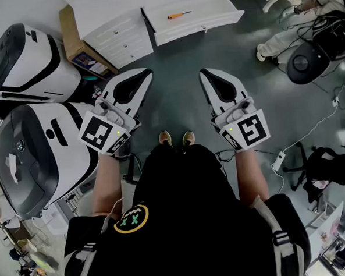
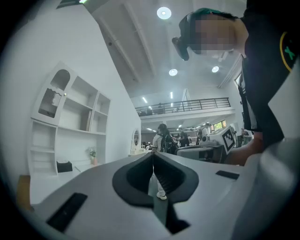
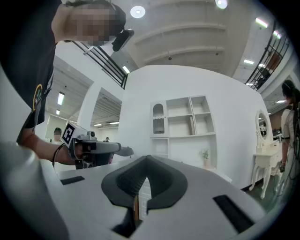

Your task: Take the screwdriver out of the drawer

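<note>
An orange-handled screwdriver (image 1: 178, 15) lies in the open white drawer (image 1: 214, 10) of a low white cabinet (image 1: 119, 27), at the top of the head view. Both grippers are held level in front of the person, well short of the drawer, pointing toward the cabinet. My left gripper (image 1: 146, 73) has its jaws together, and nothing sits between them in the left gripper view (image 2: 153, 153). My right gripper (image 1: 204, 73) is shut and empty too, its tips meeting in the right gripper view (image 3: 147, 157).
Two large white-and-black machines (image 1: 31, 61) (image 1: 42, 157) stand at the left beside a cardboard box (image 1: 72, 35). At the right are a black round stool (image 1: 303, 62), floor cables and a power strip (image 1: 278, 160). A seated person (image 1: 283, 37) is at the upper right. A white shelf unit (image 3: 183, 121) stands ahead.
</note>
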Tool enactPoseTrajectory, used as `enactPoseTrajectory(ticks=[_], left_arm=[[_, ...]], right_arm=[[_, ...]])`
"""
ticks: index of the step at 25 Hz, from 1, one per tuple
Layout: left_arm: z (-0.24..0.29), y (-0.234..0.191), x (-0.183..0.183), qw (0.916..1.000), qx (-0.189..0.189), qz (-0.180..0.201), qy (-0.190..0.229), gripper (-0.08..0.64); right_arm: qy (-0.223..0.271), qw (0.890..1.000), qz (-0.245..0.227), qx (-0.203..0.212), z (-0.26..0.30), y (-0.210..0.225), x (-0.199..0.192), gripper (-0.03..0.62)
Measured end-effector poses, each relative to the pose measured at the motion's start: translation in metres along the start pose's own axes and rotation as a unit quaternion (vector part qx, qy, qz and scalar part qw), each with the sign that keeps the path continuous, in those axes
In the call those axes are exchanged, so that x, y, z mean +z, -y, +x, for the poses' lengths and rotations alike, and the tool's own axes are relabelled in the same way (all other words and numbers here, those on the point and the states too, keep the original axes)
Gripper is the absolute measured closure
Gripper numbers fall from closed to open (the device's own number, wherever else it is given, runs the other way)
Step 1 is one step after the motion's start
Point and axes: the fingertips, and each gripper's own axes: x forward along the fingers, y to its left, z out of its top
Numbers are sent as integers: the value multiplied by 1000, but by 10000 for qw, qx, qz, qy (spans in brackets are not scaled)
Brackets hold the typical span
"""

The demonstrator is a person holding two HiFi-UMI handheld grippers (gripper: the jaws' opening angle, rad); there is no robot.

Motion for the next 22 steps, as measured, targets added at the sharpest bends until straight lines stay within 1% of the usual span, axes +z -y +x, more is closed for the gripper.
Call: enactPoseTrajectory(ticks=[11, 16, 22], left_arm=[[2, -2, 2, 10000, 8, 44, 30, 540], [4, -3, 1, 10000, 14, 37, 9, 540], [5, -3, 0, 10000, 20, 43, 9, 540]], right_arm=[[21, 10000, -52, -12, 1, 4, 0, 568], [48, 9999, 98, -33, 3, 9, -1, 566], [85, 9999, 126, -60, 4, 11, -2, 566]])
